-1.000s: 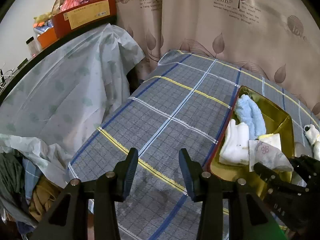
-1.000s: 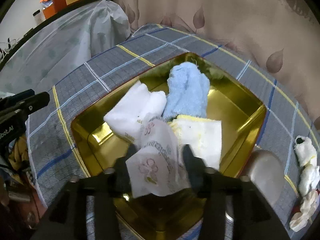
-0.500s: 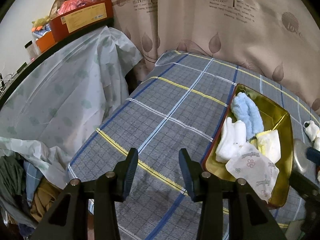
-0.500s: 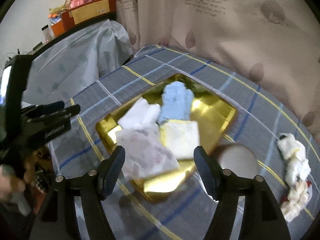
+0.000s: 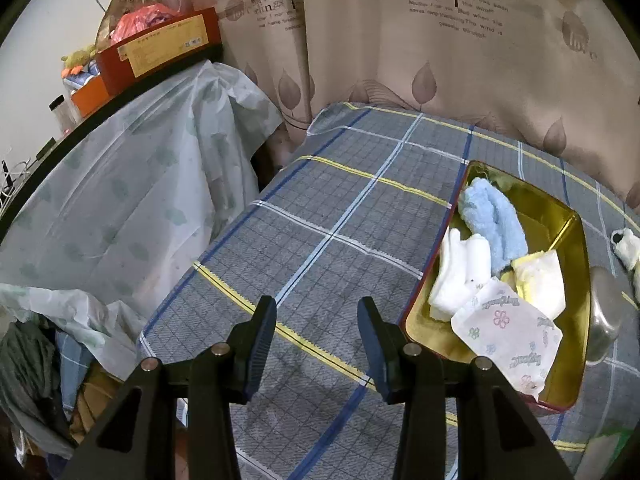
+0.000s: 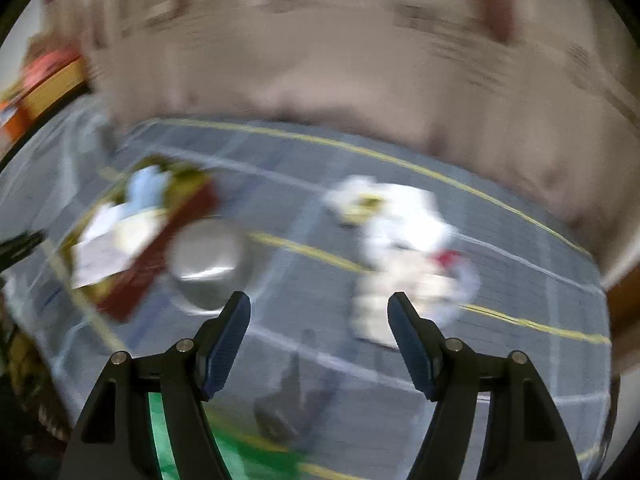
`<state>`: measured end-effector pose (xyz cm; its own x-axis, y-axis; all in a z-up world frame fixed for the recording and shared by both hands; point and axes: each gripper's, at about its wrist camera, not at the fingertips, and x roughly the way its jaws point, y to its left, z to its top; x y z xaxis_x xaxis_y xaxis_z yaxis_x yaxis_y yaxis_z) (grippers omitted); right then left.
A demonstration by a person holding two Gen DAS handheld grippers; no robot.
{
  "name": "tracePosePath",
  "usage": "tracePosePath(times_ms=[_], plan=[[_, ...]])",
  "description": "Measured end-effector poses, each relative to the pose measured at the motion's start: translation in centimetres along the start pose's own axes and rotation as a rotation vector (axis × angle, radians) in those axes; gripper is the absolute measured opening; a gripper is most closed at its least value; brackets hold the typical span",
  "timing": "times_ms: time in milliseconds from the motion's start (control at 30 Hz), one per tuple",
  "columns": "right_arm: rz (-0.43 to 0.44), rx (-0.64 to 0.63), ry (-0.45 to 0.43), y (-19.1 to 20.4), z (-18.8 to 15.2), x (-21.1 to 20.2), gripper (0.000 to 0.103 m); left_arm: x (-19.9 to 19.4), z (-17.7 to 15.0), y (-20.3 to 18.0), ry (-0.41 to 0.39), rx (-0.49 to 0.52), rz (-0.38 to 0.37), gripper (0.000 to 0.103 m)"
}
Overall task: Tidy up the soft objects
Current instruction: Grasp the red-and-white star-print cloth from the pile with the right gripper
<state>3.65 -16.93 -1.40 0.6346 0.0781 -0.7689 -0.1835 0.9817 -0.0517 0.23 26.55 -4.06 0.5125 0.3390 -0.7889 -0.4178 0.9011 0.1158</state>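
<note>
Two words, "Romantic feeling", partly read on the curtain. Left tool stands apart, empty; right tool too, its view badly blurred.

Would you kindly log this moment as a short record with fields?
surface: grey plaid tablecloth
container: gold metal tin
in the tin: fluffy blue cloth, white folded cloth, yellow-edged cloth, flower-print tissue pack
outside the tin: white soft toys, blurred
left gripper: open, empty
right gripper: open, empty
</note>
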Motion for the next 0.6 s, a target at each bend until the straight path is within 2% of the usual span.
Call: tracePosePath(times_ms=[67,233,433,600], plan=[[-0.073,0.067,-0.001,-4.0,-0.5,0.3,0.069,0.0,-0.1,-0.2,0.003,0.003,-0.002,0.043],[-0.164,0.172,0.016,-10.1,-1.8,2.2,0.069,0.1,-0.3,-1.2,-0.002,0.045,0.014,0.043],[-0.163,0.194,0.04,-12.6,-2.6,5.9,0.068,-0.3,-0.5,-2.1,-0.004,0.066,0.0,0.043],[-0.113,0.21,0.08,-12.9,-3.0,9.5,0.066,-1.1,-0.4,-3.2,-0.002,0.084,-0.001,0.043]])
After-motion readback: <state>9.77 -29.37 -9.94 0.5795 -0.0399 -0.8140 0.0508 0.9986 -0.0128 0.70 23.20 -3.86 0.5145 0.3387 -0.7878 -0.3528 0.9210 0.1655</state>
